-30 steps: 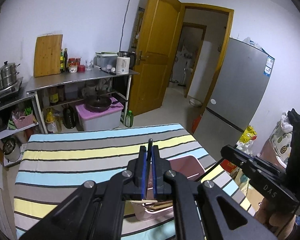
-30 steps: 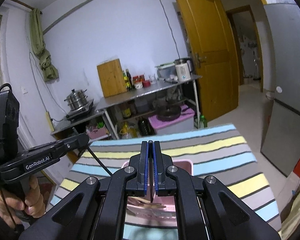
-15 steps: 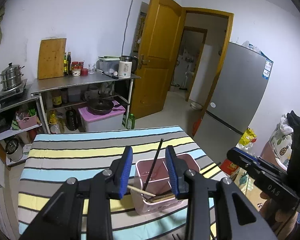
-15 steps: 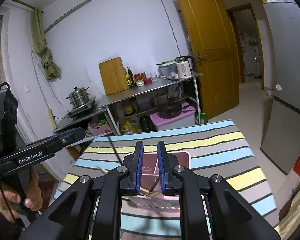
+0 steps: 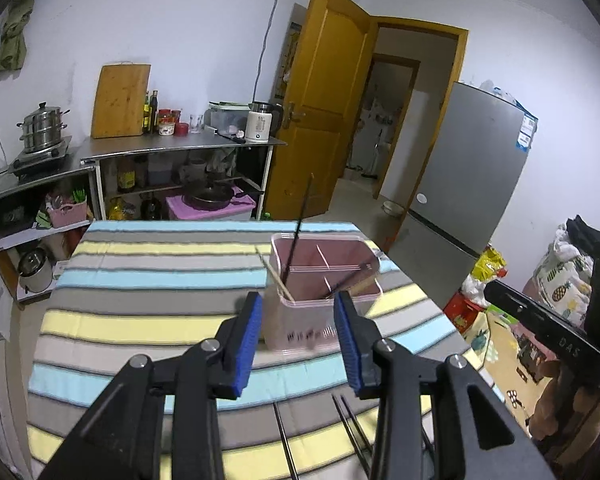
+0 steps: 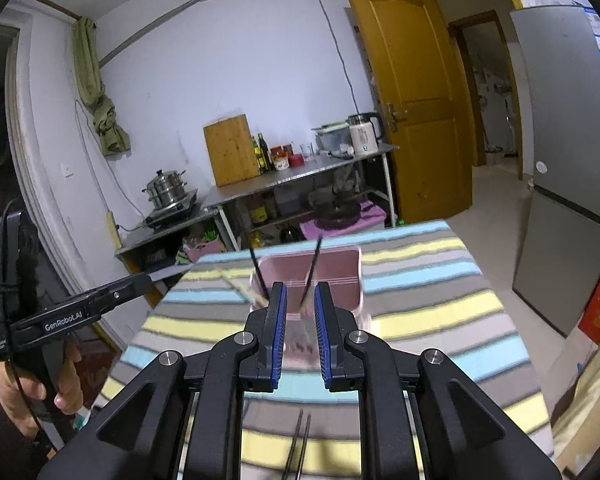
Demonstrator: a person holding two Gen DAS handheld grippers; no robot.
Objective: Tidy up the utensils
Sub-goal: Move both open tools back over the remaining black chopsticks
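A pink utensil holder (image 5: 324, 276) stands on the striped tablecloth (image 5: 160, 280); it also shows in the right wrist view (image 6: 340, 276). Black chopsticks (image 5: 298, 236) and a wooden chopstick (image 5: 274, 274) lean inside it. My left gripper (image 5: 298, 334) is open and empty, just short of the holder. My right gripper (image 6: 300, 328) is open and empty, in front of the holder. More black chopsticks (image 5: 348, 432) lie on the cloth near me, also in the right wrist view (image 6: 300, 440).
A steel kitchen shelf (image 5: 172, 148) with pots, bottles and a kettle stands beyond the table. A grey fridge (image 5: 472, 176) and an open wooden door (image 5: 316, 116) are to the right. The table's right edge is near the holder.
Both grippers have opened and let go of black chopsticks, which now stand in the holder. Both grippers have drawn back and up from the holder.
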